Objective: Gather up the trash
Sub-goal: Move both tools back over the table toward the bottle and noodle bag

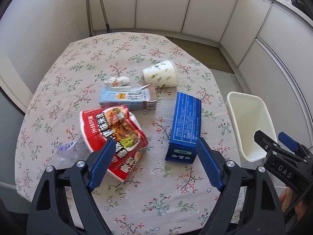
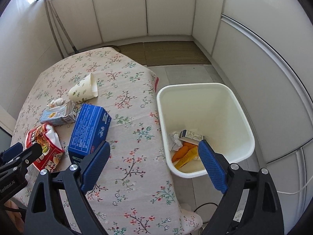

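My left gripper (image 1: 154, 146) is wide open and holds nothing, with the red bag (image 1: 113, 135) at 11 o'clock under its left finger and the blue box (image 1: 184, 126), lying long toward 12, beside its right finger; my right gripper (image 2: 154, 152), open and holding nothing, is nearer the bin (image 2: 242, 117), whose bottom its finger partly hides.

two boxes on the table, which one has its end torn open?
The light blue carton, lying flat behind the red noodle wrapper; its right end flap gapes open. The dark blue box, nearer the white bin, looks closed.
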Tool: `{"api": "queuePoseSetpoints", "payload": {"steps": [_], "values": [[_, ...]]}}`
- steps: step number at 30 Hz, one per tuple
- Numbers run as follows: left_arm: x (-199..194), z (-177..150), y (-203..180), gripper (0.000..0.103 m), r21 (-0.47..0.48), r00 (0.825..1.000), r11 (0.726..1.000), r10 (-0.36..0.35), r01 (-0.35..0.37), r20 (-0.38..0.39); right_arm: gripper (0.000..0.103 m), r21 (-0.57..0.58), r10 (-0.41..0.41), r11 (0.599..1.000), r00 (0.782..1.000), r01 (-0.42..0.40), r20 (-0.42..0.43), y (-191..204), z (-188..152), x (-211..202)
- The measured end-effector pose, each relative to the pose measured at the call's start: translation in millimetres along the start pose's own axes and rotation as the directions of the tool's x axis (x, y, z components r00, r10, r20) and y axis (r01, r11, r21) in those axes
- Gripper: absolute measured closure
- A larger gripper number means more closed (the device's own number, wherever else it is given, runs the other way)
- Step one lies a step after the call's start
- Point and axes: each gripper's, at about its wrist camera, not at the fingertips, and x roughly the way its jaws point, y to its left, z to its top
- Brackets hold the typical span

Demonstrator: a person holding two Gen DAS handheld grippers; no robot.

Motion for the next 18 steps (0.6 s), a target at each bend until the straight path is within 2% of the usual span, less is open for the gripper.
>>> {"api": "queuePoseSetpoints", "payload": {"steps": [10,14,18], "values": [[0.5,-7.0,59.5,0.020,-0.076,0.997,0.995,0.063,-0.066,-0.039,0.014,-0.135,0.061,0.989,0.998,-0.065,-0.028,66.5,0.6,7.9],[7.5,-10.4,79.6,0.018,-0.039,0.990,0.994,0.098,-0.102,-0.100,0.013,-0.192,0.082,0.977,0.995,-0.090,-0.048,90.6,-1.5,12.1],[16.7,-16.2,98.1,0.017,0.054,0.974,0.987,0.157,-0.150,-0.163,0.012,-0.243,0.091,0.964,0.993,-0.105,-0.071,110.4,-4.3,16.9]]}}
